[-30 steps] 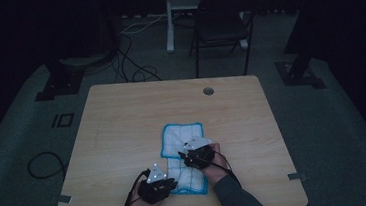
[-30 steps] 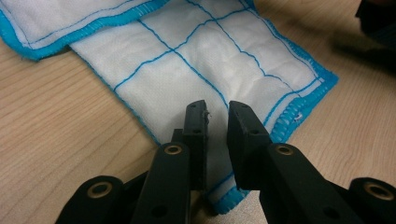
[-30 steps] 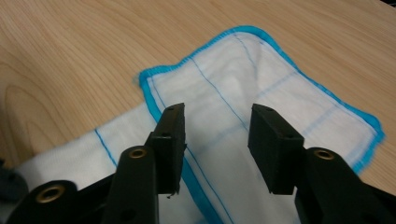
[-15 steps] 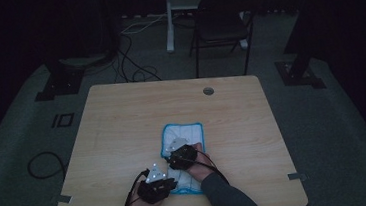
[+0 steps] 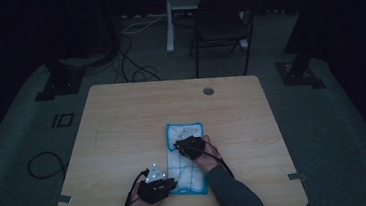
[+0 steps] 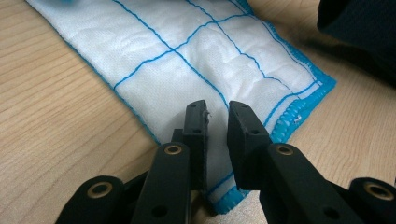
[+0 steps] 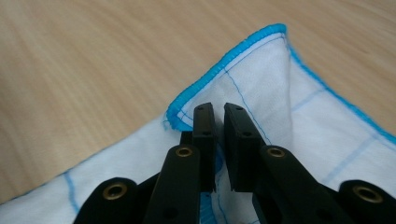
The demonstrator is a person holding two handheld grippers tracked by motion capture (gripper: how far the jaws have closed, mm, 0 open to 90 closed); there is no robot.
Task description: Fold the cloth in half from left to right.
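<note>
Folding the white woven cloth with blue grid lines and blue stitched edging (image 5: 185,155) is partly done, by my judgement: it lies as a long narrow strip on the pale wooden counter (image 5: 122,118), near my edge, and a further fold along its length is left. My right hand-held gripper (image 7: 219,122) has its jaws nearly together, pinching a raised corner of the cloth, whose hem stands up above the counter. My left hand-held gripper (image 6: 217,119) rests low over the near corner of the cloth, jaws slightly apart with fabric between them; whether they clamp it I cannot tell. In the high view my right forearm reaches across the strip, my left hand beside its near end.
</note>
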